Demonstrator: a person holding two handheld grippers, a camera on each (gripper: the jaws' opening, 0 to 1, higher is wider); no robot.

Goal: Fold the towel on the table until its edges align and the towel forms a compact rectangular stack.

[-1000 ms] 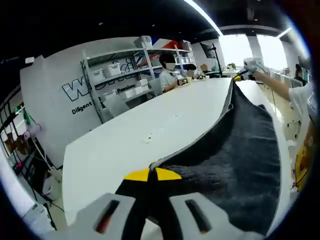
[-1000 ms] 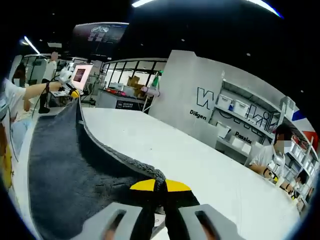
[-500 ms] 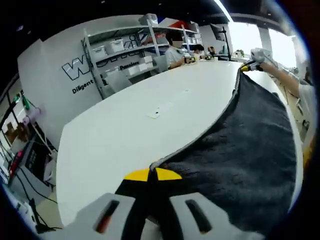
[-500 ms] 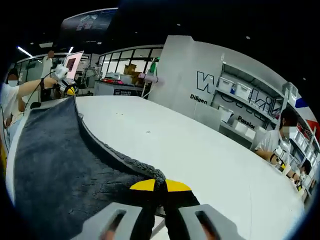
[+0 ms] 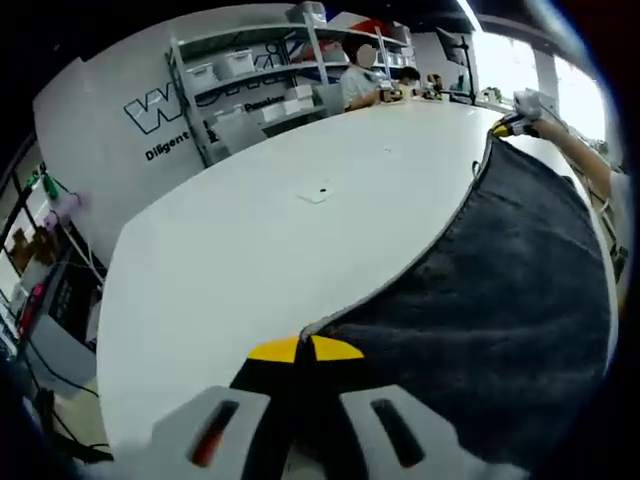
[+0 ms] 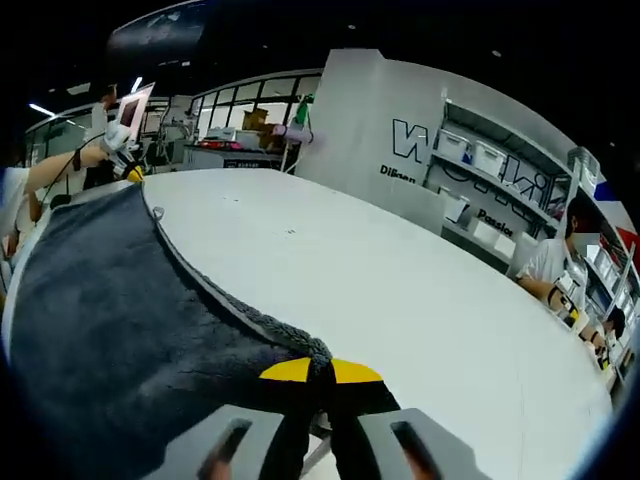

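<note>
White table [image 5: 250,230], both grippers [image 5: 304,352] on towel [image 5: 500,290] corners

Opposed cams, low, share towel [image 5: 500,300], table [image 6: 400,290].

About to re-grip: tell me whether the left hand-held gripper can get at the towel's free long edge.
Probably yes: the towel edge runs unobstructed across the bare table, but the left hand-held gripper is shut on a corner.
</note>
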